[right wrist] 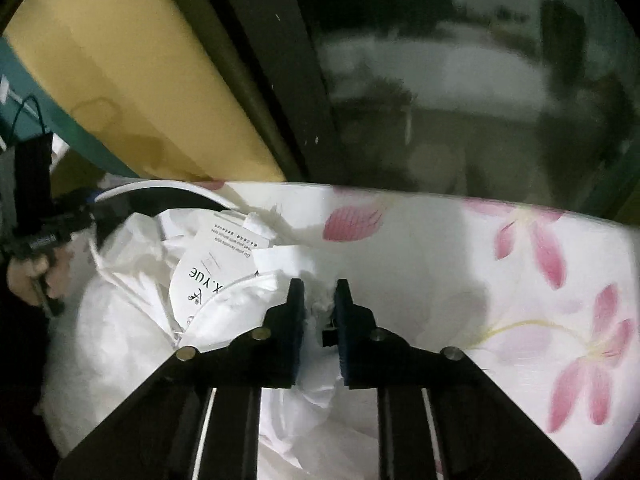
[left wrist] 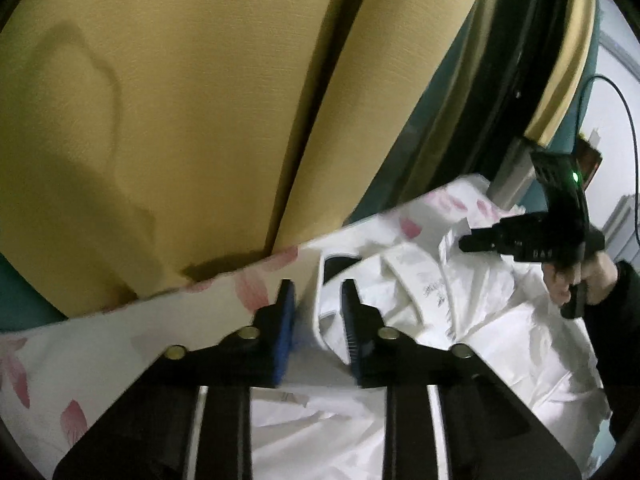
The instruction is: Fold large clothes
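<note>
My left tongs [left wrist: 318, 288] are nearly closed and pinch a white edge of the big white jacket [left wrist: 460, 320]. My right tongs [right wrist: 320, 288] are squeezed tight on a bunched bit of it too. The jacket lies crumpled on the bed sheet [right wrist: 520, 272] with pink flowers, its label [right wrist: 208, 276] facing up, near the yellow headboard [left wrist: 180, 120].

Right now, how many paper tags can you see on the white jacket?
2. In the right wrist view, a round tag lies near the zipper, and a rectangular care tag lies just above it, by the collar. More may hide in the folds.
</note>
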Motion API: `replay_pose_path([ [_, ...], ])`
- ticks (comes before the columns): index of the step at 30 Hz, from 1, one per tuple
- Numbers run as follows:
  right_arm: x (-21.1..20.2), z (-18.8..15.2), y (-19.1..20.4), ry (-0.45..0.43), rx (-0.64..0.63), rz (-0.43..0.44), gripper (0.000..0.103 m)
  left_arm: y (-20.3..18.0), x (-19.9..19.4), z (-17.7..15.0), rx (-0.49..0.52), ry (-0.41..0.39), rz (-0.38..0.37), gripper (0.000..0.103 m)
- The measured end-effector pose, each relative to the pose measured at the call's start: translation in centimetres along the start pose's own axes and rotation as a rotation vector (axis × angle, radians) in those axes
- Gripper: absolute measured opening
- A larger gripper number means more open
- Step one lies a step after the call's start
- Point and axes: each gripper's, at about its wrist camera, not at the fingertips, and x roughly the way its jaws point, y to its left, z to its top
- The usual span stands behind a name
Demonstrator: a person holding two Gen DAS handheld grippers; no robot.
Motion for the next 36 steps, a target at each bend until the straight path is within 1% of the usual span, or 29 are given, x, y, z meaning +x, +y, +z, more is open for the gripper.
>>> replay_pose_path([
  [3, -2.8, 0.4, 1.7, -0.112, -0.089, -0.093, 0.008, -0.8, -1.5, 0.7, 0.028, -0.074, 0.004, 0.009],
  [4, -3.9, 0.4, 2.4, -0.154, -0.124, -0.122, 0.006, -1.3, -2.3, 0.9, 0.047, -0.116, -0.005, 0.008],
  [5, -5.2, 0.3, 3.4, -0.205, -0.173, -0.161, 0.005, -1.8, -2.8, 1.0, 0.065, -0.145, -0.007, 0.008],
  [6, -5.8, 0.1, 4.0, -0.226, -0.201, -0.18, 0.005, -2.5, -3.5, 1.1, 0.092, -0.177, 0.0, 0.006],
  [8, -6.8, -0.6, 5.1, -0.244, -0.247, -0.21, 0.005, -3.4, -4.2, 0.8, 0.133, -0.193, 0.005, 0.006],
  [10, -7.0, -1.8, 5.9, -0.237, -0.283, -0.22, 0.005, -3.9, -4.1, -0.3, 0.171, -0.165, 0.015, 0.005],
  [12, -6.4, -3.3, 6.1, -0.207, -0.301, -0.219, 0.005, -4.0, -3.8, -1.6, 0.19, -0.122, 0.023, 0.005],
  [16, -5.7, -6.3, 4.9, -0.133, -0.271, -0.191, 0.005, -3.6, -2.8, -4.7, 0.208, -0.003, 0.022, 0.005],
  [18, -5.1, -7.5, 4.3, -0.088, -0.244, -0.165, 0.005, -3.3, -2.6, -5.8, 0.215, 0.037, 0.025, 0.005],
  [20, -4.7, -8.5, 3.9, -0.045, -0.227, -0.139, 0.006, -2.9, -2.5, -6.7, 0.215, 0.074, 0.019, 0.006],
  [22, -4.9, -9.3, 3.4, -0.01, -0.215, -0.111, 0.006, -2.4, -2.5, -7.3, 0.216, 0.108, 0.036, 0.006],
  [25, -5.1, -9.9, 3.0, 0.038, -0.21, -0.103, 0.007, -1.4, -3.2, -7.6, 0.193, 0.133, 0.038, 0.006],
  [27, -6.0, -9.9, 2.5, 0.043, -0.176, -0.062, 0.015, -0.9, -4.1, -7.4, 0.17, 0.139, 0.038, 0.006],
  [28, -6.8, -9.6, 2.1, 0.03, -0.159, -0.037, 0.027, -0.7, -4.6, -7.1, 0.163, 0.13, 0.042, 0.006],
  [29, -7.2, -9.3, 2.0, 0.019, -0.148, -0.018, 0.049, -0.6, -5.1, -6.8, 0.153, 0.117, 0.04, 0.006],
  [30, -8.0, -8.8, 1.6, 0.0, -0.135, 0.006, 0.059, -0.5, -5.6, -6.5, 0.143, 0.105, 0.037, 0.011],
  [31, -8.9, -8.3, 1.1, -0.028, -0.123, 0.021, 0.07, -0.3, -6.2, -6.0, 0.125, 0.082, 0.018, 0.013],
  [33, -10.0, -7.4, 0.9, -0.081, -0.108, 0.052, 0.07, 0.1, -6.8, -4.9, 0.089, 0.038, -0.021, 0.031],
  [34, -10.2, -6.7, 0.5, -0.099, -0.089, 0.071, 0.07, 0.3, -7.0, -4.4, 0.071, 0.02, -0.033, 0.033],
  [36, -9.8, -5.1, -0.5, -0.133, -0.027, 0.112, 0.07, 0.7, -7.4, -3.4, 0.029, -0.018, -0.062, 0.034],
])
